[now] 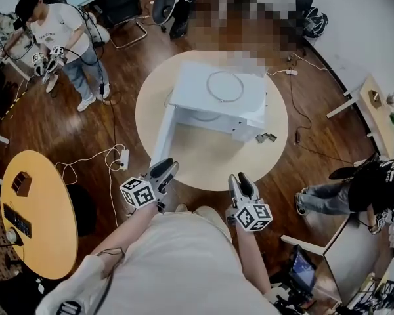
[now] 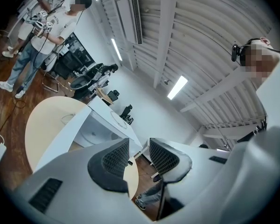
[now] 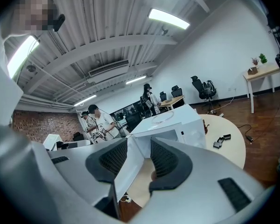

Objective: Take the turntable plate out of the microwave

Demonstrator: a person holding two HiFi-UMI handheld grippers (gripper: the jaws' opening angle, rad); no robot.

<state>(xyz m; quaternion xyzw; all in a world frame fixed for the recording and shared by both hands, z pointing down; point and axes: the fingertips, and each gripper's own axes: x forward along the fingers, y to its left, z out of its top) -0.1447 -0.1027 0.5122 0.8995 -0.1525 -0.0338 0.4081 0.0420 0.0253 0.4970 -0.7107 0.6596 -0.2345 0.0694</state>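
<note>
Left tongs (image 1: 167,167) and right tongs (image 1: 240,179) gape empty. Ahead, the white boxy microwave (image 1: 217,96) has its flat white door (image 1: 163,138) open, which could snag a left reach.

microwave (image 1: 192,84): smooth white casing | table (image 1: 207,164): matt pale top | floor (image 1: 52,136): glossy dark wood | jaws: black, ribbed, matt

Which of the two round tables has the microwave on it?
The pale cream table in the middle; the white microwave stands on it, door open. The yellower table at left has none.

Power strip (image 1: 124,158) on floor btwn round table (image 1: 210,157) & yellow table (image 1: 49,228).
</note>
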